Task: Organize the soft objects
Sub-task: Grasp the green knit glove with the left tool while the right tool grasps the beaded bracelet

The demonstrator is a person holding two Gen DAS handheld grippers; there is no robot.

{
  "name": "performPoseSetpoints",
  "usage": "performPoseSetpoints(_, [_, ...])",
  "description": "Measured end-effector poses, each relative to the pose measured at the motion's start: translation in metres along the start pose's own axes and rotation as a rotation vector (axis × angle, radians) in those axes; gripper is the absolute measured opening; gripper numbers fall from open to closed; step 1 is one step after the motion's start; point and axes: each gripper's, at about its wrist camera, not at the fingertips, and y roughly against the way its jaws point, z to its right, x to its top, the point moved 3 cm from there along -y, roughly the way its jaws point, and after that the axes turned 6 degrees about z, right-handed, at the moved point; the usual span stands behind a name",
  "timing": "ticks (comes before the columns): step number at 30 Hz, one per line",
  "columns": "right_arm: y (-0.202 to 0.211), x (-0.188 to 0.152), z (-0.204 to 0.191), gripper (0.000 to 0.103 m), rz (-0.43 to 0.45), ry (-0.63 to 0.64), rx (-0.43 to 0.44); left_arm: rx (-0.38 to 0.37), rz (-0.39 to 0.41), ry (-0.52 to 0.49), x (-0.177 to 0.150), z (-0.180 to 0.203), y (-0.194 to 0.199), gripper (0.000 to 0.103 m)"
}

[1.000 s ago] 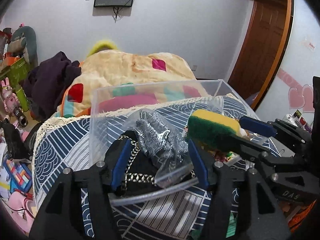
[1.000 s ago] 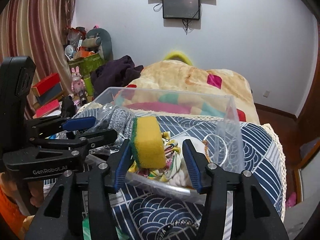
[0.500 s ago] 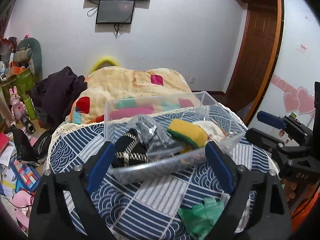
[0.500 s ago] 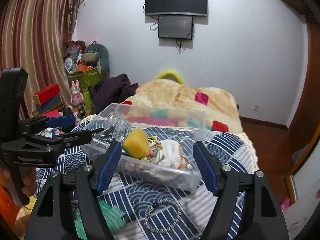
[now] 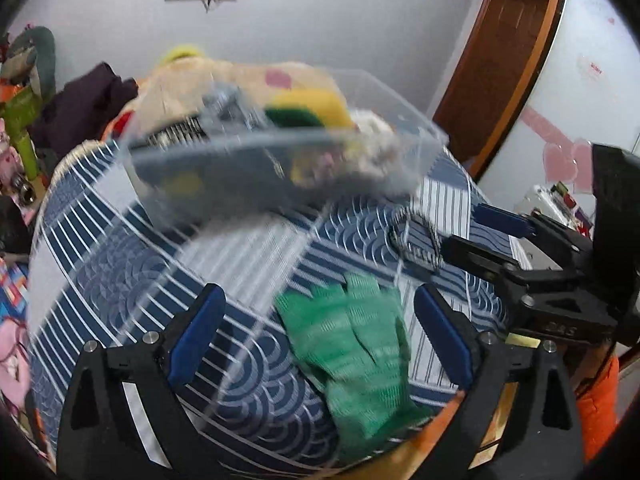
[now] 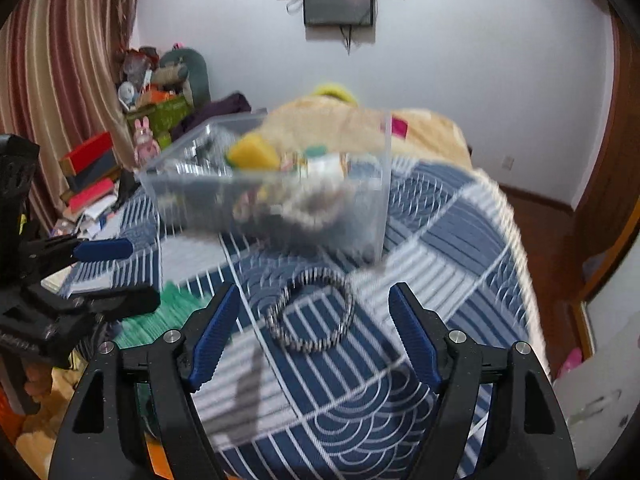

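Observation:
A clear plastic bin (image 5: 400, 120) (image 6: 372, 208) stands on the blue patterned tablecloth (image 5: 120, 280) and holds a yellow-green sponge (image 5: 308, 106) (image 6: 254, 154), a grey bagged item and other soft things. A green glove (image 5: 352, 344) (image 6: 172, 304) lies flat in front of the bin. My left gripper (image 5: 320, 336) is open and empty, its fingers to either side of the glove. A beaded black-and-white bracelet (image 6: 312, 312) (image 5: 416, 240) lies on the cloth. My right gripper (image 6: 312, 336) is open and empty just above the bracelet. Both views are motion-blurred.
A bed with a beige blanket (image 6: 344, 120) stands behind the table. Boxes and toys (image 6: 152, 112) pile up at the left by the curtain. A wooden door (image 5: 504, 60) is at the right. The table's near edge (image 5: 400, 452) is close below the glove.
Both grippers have let go of their things in the bin, opened, pulled back and dropped lower. The left now frames the green glove, the right the bracelet.

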Motion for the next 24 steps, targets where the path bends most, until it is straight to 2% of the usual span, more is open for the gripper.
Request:
performPoseSetpoints(4, [-0.01,-0.008,0.002,0.073,-0.032,-0.023,0.015,0.012,-0.027,0.004,-0.015,0.004,-0.012,0.096])
performPoseSetpoints(5, [-0.013,-0.009,0.003,0.073,-0.04,-0.028,0.018,0.014,-0.025,0.005,-0.017,0.004,-0.013,0.091])
performPoseSetpoints(6, [-0.015,-0.01,0.004,0.068,-0.048,-0.029,0.021,0.013,-0.024,0.002,-0.02,0.005,-0.014,0.088])
performPoseSetpoints(7, [-0.018,-0.011,0.005,0.06,-0.056,-0.03,0.03,0.007,-0.027,-0.002,-0.022,0.005,-0.015,0.08])
performPoseSetpoints(9, [-0.021,-0.014,0.006,0.049,-0.063,-0.036,0.041,0.003,-0.014,-0.013,-0.025,0.007,-0.016,0.076])
performPoseSetpoints(11, [-0.018,-0.014,0.005,0.042,-0.049,-0.03,0.042,-0.013,-0.01,-0.022,-0.026,0.009,-0.014,0.059])
performPoseSetpoints(13, [-0.016,-0.013,0.006,0.026,-0.046,-0.038,0.059,-0.017,-0.003,-0.028,-0.026,0.01,-0.012,0.05])
performPoseSetpoints(14, [-0.015,-0.014,0.007,0.024,-0.043,-0.039,0.061,-0.021,-0.002,-0.026,-0.025,0.01,-0.011,0.044])
performPoseSetpoints(16, [-0.013,-0.014,0.008,0.013,-0.036,-0.043,0.064,-0.029,0.002,-0.02,-0.023,0.009,-0.01,0.038])
performPoseSetpoints(20, [-0.001,-0.009,0.008,0.01,0.001,-0.047,0.069,-0.001,0.044,-0.026,-0.015,0.002,0.005,0.032])
performPoseSetpoints(24, [0.012,0.0,0.006,0.009,0.049,-0.037,0.064,0.011,0.1,-0.019,0.003,-0.005,0.021,0.032])
